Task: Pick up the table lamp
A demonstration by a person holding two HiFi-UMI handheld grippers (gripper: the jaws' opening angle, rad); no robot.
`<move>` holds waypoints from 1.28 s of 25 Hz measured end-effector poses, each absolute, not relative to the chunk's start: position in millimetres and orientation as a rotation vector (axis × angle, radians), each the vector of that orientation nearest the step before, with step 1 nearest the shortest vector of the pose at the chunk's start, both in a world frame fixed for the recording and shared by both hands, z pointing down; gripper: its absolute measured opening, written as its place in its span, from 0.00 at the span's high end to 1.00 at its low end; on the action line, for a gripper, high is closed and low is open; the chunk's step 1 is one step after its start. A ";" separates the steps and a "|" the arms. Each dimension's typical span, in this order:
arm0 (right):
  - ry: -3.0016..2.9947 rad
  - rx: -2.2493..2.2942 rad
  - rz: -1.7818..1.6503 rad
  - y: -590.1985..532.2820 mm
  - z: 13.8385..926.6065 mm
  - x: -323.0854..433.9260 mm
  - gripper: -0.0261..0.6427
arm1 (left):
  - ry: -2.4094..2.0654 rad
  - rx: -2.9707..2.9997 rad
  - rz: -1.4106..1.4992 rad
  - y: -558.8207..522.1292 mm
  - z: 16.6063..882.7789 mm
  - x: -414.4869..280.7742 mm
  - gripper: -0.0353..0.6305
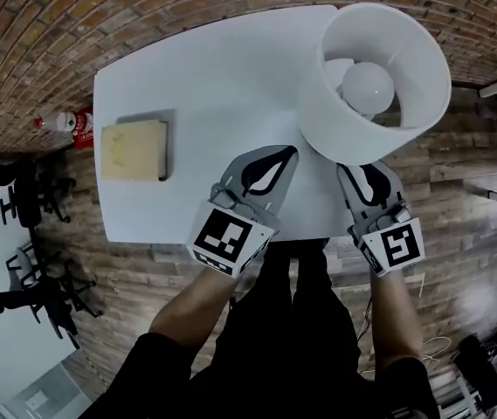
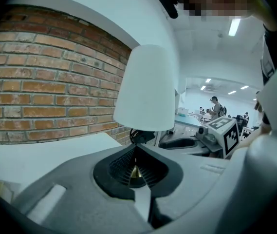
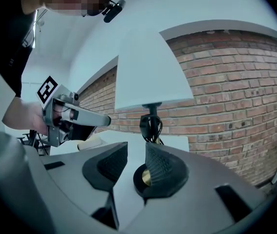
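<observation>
Lamp base probably beneath shade (image 1: pixel 414 59)

A white rectangular table (image 1: pixel 196 85) stands against a red-brown brick wall (image 1: pixel 100 16). Near the table's left edge lies a flat grey rectangular slab (image 1: pixel 148 117). A pale yellow pad (image 1: pixel 133 149) rests on it and covers most of it. Off the table, just beyond that left edge, is a clear plastic bottle with a red label (image 1: pixel 60 124). Black swivel chairs (image 1: pixel 23 201) stand well apart from the near-left corner. Wood-plank flooring (image 1: pixel 466 182) runs past the right edge. In the left gripper view a person (image 2: pixel 215 106) stands far off under strip ceiling lights (image 2: pixel 234 27).
</observation>
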State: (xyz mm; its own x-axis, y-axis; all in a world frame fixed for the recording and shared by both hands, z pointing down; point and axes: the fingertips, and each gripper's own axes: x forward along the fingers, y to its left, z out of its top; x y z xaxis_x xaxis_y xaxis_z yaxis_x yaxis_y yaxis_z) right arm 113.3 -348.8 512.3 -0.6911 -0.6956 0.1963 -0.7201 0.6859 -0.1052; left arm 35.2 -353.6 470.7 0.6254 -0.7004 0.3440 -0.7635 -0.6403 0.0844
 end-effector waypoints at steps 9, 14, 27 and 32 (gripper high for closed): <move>-2.647 1.362 0.196 -376.6 523.7 96.4 0.59 | -1.194 2.628 0.437 -364.5 483.2 36.5 0.94; -2.578 1.593 0.100 -399.7 519.0 105.6 0.59 | -1.181 2.633 0.419 -374.8 490.0 37.0 0.94; -2.519 1.616 0.189 -424.1 527.4 84.7 0.59 | -1.144 2.652 0.420 -388.5 500.0 24.7 0.94; -2.535 1.623 0.172 -432.5 526.5 83.9 0.59 | -1.120 2.671 0.439 -397.7 503.8 26.0 0.94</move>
State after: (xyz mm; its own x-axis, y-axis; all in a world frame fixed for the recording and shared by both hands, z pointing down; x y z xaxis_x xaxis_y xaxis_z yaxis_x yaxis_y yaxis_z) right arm 83.9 -432.5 526.5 -0.4147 -0.8944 0.1676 -0.9088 0.4163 -0.0274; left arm 26.0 -397.7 503.8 0.6663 -0.6580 0.3509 -0.7212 -0.6882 0.0789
